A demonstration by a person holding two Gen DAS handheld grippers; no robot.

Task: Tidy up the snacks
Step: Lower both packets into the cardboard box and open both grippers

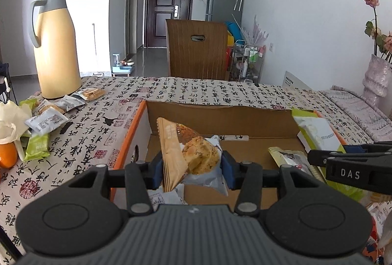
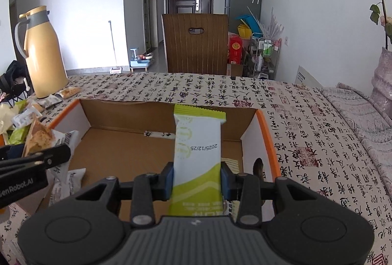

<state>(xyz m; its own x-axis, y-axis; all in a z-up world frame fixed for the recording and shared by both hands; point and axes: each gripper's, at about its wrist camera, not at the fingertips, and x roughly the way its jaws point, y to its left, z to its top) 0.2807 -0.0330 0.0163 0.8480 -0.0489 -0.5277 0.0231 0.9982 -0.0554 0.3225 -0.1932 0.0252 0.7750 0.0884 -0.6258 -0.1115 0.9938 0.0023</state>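
Both snacks are in hand, over the open cardboard box [image 2: 117, 142]. My left gripper [image 1: 192, 166] is clenched on a biscuit packet [image 1: 193, 155], brown and grey wrapper, pads pressing its sides about mid-height; the packet stands tilted, top corner toward 11 o'clock. My right gripper [image 2: 197, 180] is clamped on a green-and-white bar packet [image 2: 198, 142], held upright by its lower half, long end pointing to 12 o'clock across the box.

Handling, my read: both are light foil or film wrappers, slick and crinkly. The biscuit inside looks crumbly, so a hard squeeze would likely crush it; better to grip at the sealed edge or lightly across the flat faces. The bar looks stiffer; a mid-body pinch across the narrow width seems fine, though film may slide if tilted fast.

The box already holds a few packets on its floor at roughly 7 o'clock in the right view [image 2: 71, 179]. It has orange rims and sits on the calligraphy-print surface [image 2: 281, 118]. More loose snacks [image 1: 46, 118] lie at 9 o'clock in the left view, near the base of a yellow thermos jug [image 1: 55, 44]. A brown chair [image 2: 196, 44] stands behind at 12.
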